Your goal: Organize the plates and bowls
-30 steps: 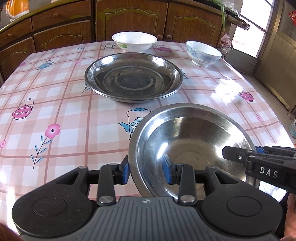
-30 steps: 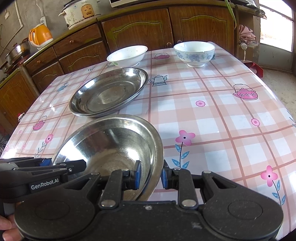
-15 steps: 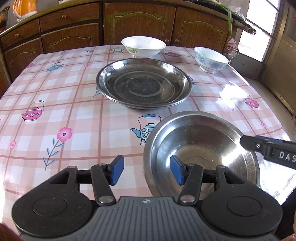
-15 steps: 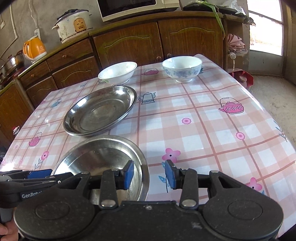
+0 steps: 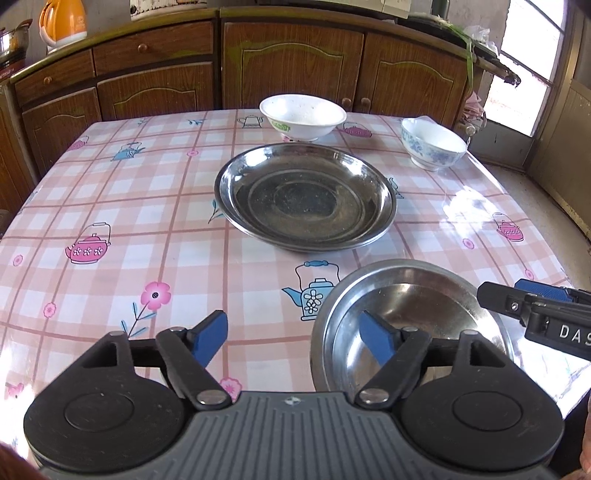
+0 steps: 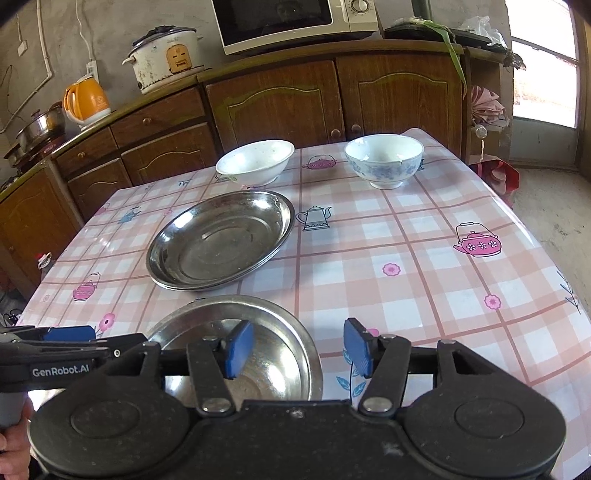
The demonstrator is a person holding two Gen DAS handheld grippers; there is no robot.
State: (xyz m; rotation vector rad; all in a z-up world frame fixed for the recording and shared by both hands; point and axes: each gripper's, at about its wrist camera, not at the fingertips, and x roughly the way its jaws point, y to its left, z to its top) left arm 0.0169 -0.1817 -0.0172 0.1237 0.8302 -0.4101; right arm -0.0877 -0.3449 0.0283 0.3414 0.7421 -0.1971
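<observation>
A small steel dish (image 5: pixel 413 314) (image 6: pixel 258 332) rests flat near the table's front edge. My left gripper (image 5: pixel 293 338) hovers over its left rim. The jaws are opening, one blue pad outside the rim and one over the inside, neither pressing. My right gripper (image 6: pixel 299 347) straddles the right rim the same way, its jaws also opening and clear of the metal. Each gripper shows in the other's view: right gripper (image 5: pixel 517 295), left gripper (image 6: pixel 99 338). Behind lie a large steel plate (image 5: pixel 306 195) (image 6: pixel 221 240), a white bowl (image 5: pixel 303 116) (image 6: pixel 255 162) and a blue-flowered bowl (image 5: pixel 432 147) (image 6: pixel 384 158).
The table (image 5: pixel 147 192) carries a pink checked cloth. Wooden cabinets (image 6: pixel 277 103) run behind it, bearing an orange kettle (image 6: pixel 86 98), a rice cooker (image 6: pixel 166 55) and a microwave (image 6: pixel 291 18). A doorway (image 6: pixel 543 74) is at the right. A person's hand (image 6: pixel 11 443) holds the left gripper.
Both grippers let go of the small steel dish's rim and their jaws spread wide. Both rose and drew back a little. The dish went from tilted to flat on the table.
</observation>
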